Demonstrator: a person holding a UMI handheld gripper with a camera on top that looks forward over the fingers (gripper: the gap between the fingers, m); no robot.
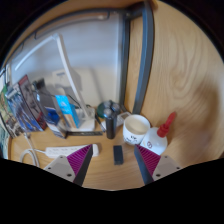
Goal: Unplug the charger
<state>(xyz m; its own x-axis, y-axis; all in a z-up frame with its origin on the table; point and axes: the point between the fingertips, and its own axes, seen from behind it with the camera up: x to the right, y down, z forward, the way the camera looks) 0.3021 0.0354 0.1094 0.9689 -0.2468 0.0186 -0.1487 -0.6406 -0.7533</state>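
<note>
Two fingers, each with a magenta pad (72,152), reach forward over a wooden table (190,110), and the jaws stand wide apart with nothing pressed between them. The gripper (112,166) is held level and somewhat above the tabletop, pointing at the clutter ahead; the hand holding it is out of sight behind the camera.

Between the fingers, near 6 o'clock from the clutter, a small dark block (117,155) lies flat on the wood, clear of both pads. I cannot tell whether this is the charger; no plug or socket is plain to see. A pale cable (33,158) trails across the table at about 9 o'clock from the left finger.

Beyond the fingertips, at 12 o'clock, stands a dark cylinder (110,122), upright. Just beside it at 3 o'clock sits a white round tub (135,126), and further toward 3 o'clock a white bottle with a red cap (157,136) leans, near the right finger's tip. At about 10 o'clock from the jaws a blue item (65,108) stands among small bits, with a stack of colourful packets (16,108) beyond it toward 9 o'clock. Behind all this a white panel (70,60) leans upright, and a dark post (146,50) rises at 1 o'clock.
</note>
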